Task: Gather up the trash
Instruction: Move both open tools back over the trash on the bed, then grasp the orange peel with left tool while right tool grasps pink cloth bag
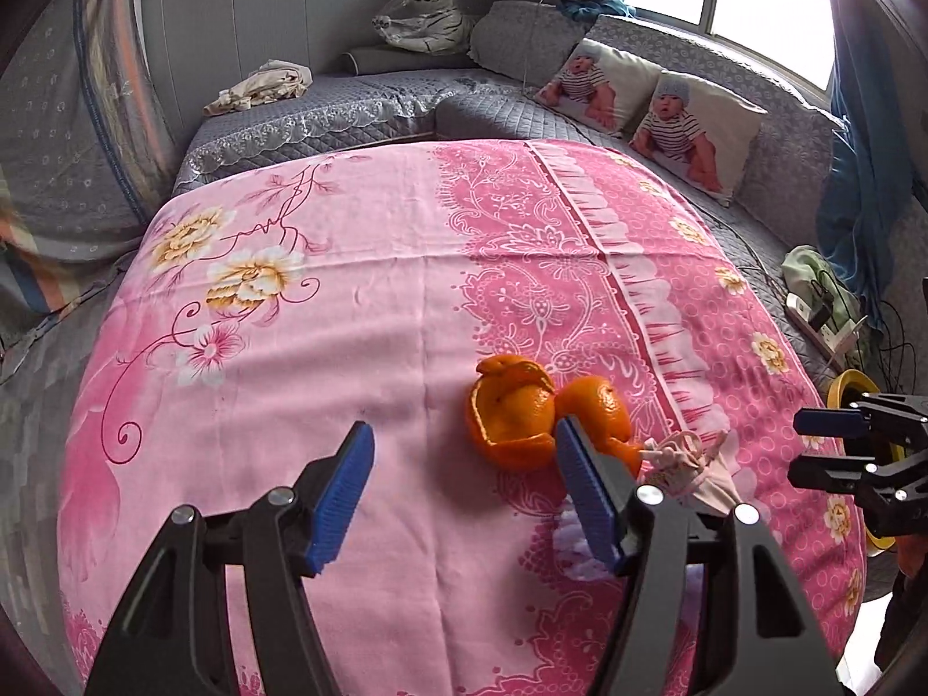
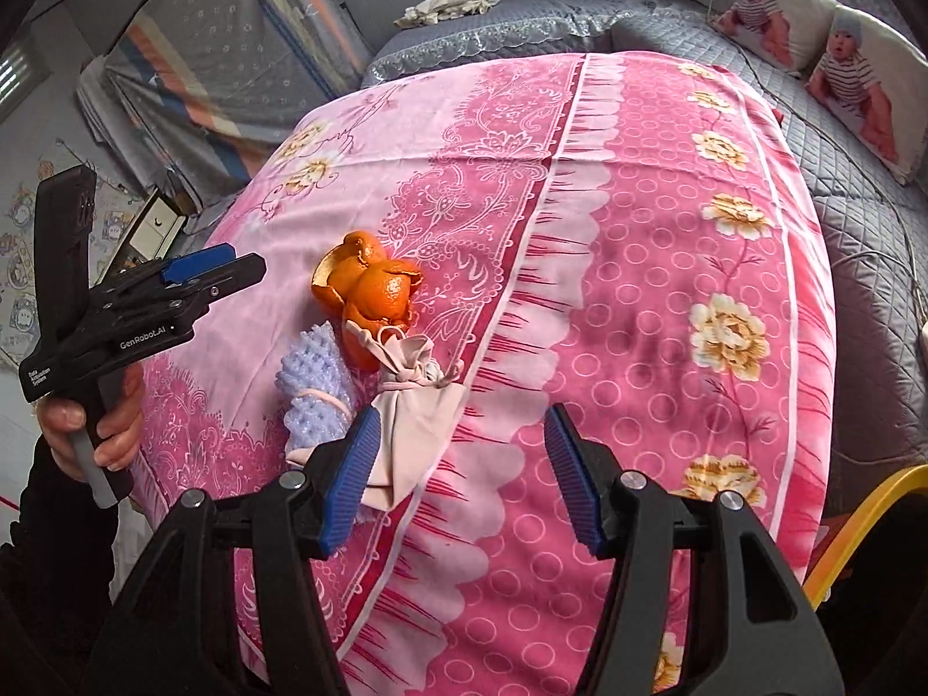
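Orange peel (image 1: pixel 513 417) lies on the pink floral cloth (image 1: pixel 348 313), also in the right wrist view (image 2: pixel 371 284). Beside it lie a tied beige pouch (image 2: pixel 414 400), seen too in the left wrist view (image 1: pixel 704 464), and a lilac foam net (image 2: pixel 313 388). My left gripper (image 1: pixel 461 441) is open and empty, just short of the peel, its right finger in front of it. My right gripper (image 2: pixel 461 423) is open and empty, its left finger over the pouch's near edge. The left gripper also shows at the left of the right wrist view (image 2: pixel 232 269), and the right gripper at the right edge of the left wrist view (image 1: pixel 803 443).
A grey quilted sofa (image 1: pixel 510 110) wraps the back and right, with two baby-print cushions (image 1: pixel 690 127), a plush tiger (image 1: pixel 426 17) and a crumpled cloth (image 1: pixel 261 84). A yellow-rimmed bin (image 2: pixel 870 522) stands at the right. A power strip with cables (image 1: pixel 820 319) lies by the window side.
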A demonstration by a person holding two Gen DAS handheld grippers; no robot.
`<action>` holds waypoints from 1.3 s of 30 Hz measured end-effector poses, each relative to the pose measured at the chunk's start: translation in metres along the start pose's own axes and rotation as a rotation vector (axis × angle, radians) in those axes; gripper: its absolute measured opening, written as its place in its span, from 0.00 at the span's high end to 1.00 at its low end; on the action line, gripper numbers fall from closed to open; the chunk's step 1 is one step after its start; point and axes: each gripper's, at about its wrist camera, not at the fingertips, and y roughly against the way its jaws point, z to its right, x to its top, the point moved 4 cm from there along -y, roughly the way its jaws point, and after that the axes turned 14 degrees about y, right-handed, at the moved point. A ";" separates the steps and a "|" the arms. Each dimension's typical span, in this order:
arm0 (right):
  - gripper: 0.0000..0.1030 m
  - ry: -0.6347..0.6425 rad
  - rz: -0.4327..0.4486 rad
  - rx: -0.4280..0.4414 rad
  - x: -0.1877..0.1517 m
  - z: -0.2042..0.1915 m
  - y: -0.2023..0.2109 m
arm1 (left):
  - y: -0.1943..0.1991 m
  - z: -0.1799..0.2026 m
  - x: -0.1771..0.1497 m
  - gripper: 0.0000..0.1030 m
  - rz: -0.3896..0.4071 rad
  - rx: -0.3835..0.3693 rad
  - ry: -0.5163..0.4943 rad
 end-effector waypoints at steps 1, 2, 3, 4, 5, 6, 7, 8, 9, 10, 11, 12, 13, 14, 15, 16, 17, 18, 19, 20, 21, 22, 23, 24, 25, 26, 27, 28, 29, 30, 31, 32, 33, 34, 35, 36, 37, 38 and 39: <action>0.46 0.009 -0.008 0.000 0.002 -0.003 -0.004 | -0.003 -0.003 0.000 0.40 -0.007 0.003 0.001; 0.46 0.017 -0.015 0.003 0.005 -0.006 -0.009 | -0.006 -0.006 -0.001 0.40 -0.013 0.004 0.001; 0.46 0.023 -0.024 0.005 0.007 -0.008 -0.013 | -0.009 -0.008 0.000 0.40 -0.019 0.001 0.001; 0.46 0.028 -0.032 0.006 0.008 -0.010 -0.017 | -0.012 -0.010 0.000 0.40 -0.027 -0.003 0.000; 0.46 0.033 -0.039 0.008 0.010 -0.011 -0.020 | -0.014 -0.011 0.000 0.40 -0.034 -0.006 -0.001; 0.46 0.036 -0.046 0.010 0.011 -0.012 -0.023 | -0.017 -0.011 0.000 0.40 -0.041 -0.008 -0.004; 0.46 0.038 -0.051 0.012 0.012 -0.013 -0.026 | -0.020 -0.011 0.000 0.40 -0.046 -0.011 -0.008; 0.46 0.040 -0.055 0.014 0.013 -0.014 -0.028 | -0.023 -0.011 0.001 0.40 -0.050 -0.014 -0.010; 0.46 0.043 -0.058 0.015 0.014 -0.014 -0.030 | -0.025 -0.010 0.002 0.40 -0.056 -0.019 -0.012; 0.46 0.043 -0.061 0.016 0.014 -0.015 -0.032 | -0.028 -0.009 0.004 0.40 -0.063 -0.026 -0.013; 0.46 0.044 -0.064 0.017 0.015 -0.014 -0.034 | -0.031 -0.009 0.006 0.40 -0.069 -0.031 -0.014; 0.46 0.044 -0.067 0.019 0.015 -0.014 -0.035 | -0.033 -0.008 0.007 0.40 -0.073 -0.034 -0.016; 0.46 0.044 -0.070 0.021 0.016 -0.014 -0.037 | -0.036 -0.007 0.009 0.40 -0.079 -0.042 -0.018; 0.46 0.044 -0.073 0.024 0.016 -0.014 -0.038 | -0.040 -0.006 0.011 0.40 -0.089 -0.052 -0.019; 0.46 0.046 -0.075 0.028 0.016 -0.015 -0.039 | -0.043 -0.005 0.012 0.40 -0.099 -0.062 -0.019; 0.46 0.049 -0.077 0.031 0.017 -0.016 -0.040 | -0.047 -0.003 0.012 0.40 -0.109 -0.067 -0.023; 0.46 0.051 -0.079 0.034 0.016 -0.017 -0.041 | -0.050 -0.001 0.012 0.40 -0.120 -0.066 -0.033; 0.46 0.054 -0.081 0.036 0.016 -0.018 -0.042 | -0.054 0.000 0.011 0.40 -0.127 -0.060 -0.042; 0.46 0.057 -0.085 0.038 0.016 -0.018 -0.043 | -0.057 0.002 0.011 0.40 -0.134 -0.056 -0.049; 0.47 0.058 -0.088 0.038 0.016 -0.019 -0.045 | -0.061 0.004 0.011 0.40 -0.144 -0.056 -0.057; 0.47 0.058 -0.093 0.039 0.015 -0.018 -0.047 | -0.063 0.006 0.011 0.40 -0.147 -0.053 -0.064; 0.47 0.058 -0.097 0.040 0.016 -0.018 -0.050 | -0.065 0.008 0.011 0.40 -0.148 -0.052 -0.071; 0.49 0.059 -0.102 0.043 0.016 -0.018 -0.052 | -0.066 0.009 0.011 0.40 -0.151 -0.056 -0.077; 0.51 0.059 -0.106 0.045 0.015 -0.019 -0.054 | -0.068 0.011 0.012 0.40 -0.154 -0.058 -0.083; 0.51 0.059 -0.110 0.048 0.015 -0.019 -0.056 | -0.069 0.013 0.013 0.41 -0.156 -0.060 -0.088; 0.51 0.058 -0.113 0.052 0.015 -0.019 -0.058 | -0.070 0.015 0.014 0.41 -0.158 -0.059 -0.094; 0.51 0.058 -0.116 0.055 0.015 -0.019 -0.059 | -0.072 0.016 0.014 0.41 -0.161 -0.056 -0.101; 0.51 0.056 -0.119 0.056 0.015 -0.019 -0.061 | -0.074 0.018 0.014 0.41 -0.170 -0.057 -0.104; 0.51 0.054 -0.123 0.059 0.014 -0.018 -0.063 | -0.076 0.021 0.013 0.41 -0.183 -0.063 -0.104; 0.51 0.052 -0.127 0.063 0.014 -0.019 -0.065 | -0.078 0.023 0.012 0.41 -0.193 -0.067 -0.107; 0.52 0.051 -0.131 0.068 0.013 -0.019 -0.066 | -0.080 0.026 0.010 0.41 -0.202 -0.064 -0.118; 0.52 0.052 -0.134 0.073 0.013 -0.020 -0.068 | -0.081 0.029 0.007 0.41 -0.210 -0.060 -0.134; 0.54 0.055 -0.136 0.077 0.012 -0.021 -0.069 | -0.083 0.032 0.004 0.41 -0.214 -0.052 -0.147; 0.55 0.059 -0.140 0.078 0.011 -0.022 -0.070 | -0.085 0.034 0.002 0.41 -0.220 -0.043 -0.156; 0.57 0.064 -0.144 0.076 0.011 -0.023 -0.071 | -0.088 0.035 0.001 0.43 -0.235 -0.041 -0.151; 0.58 0.066 -0.145 0.076 0.011 -0.024 -0.073 | -0.092 0.035 -0.001 0.54 -0.258 -0.054 -0.136; 0.60 0.065 -0.146 0.076 0.010 -0.023 -0.074 | -0.096 0.033 -0.001 0.64 -0.276 -0.060 -0.117; 0.67 0.067 -0.148 0.074 0.010 -0.023 -0.074 | -0.098 0.031 -0.001 0.67 -0.276 -0.054 -0.106; 0.70 0.071 -0.150 0.073 0.010 -0.023 -0.075 | -0.099 0.030 -0.001 0.69 -0.274 -0.056 -0.102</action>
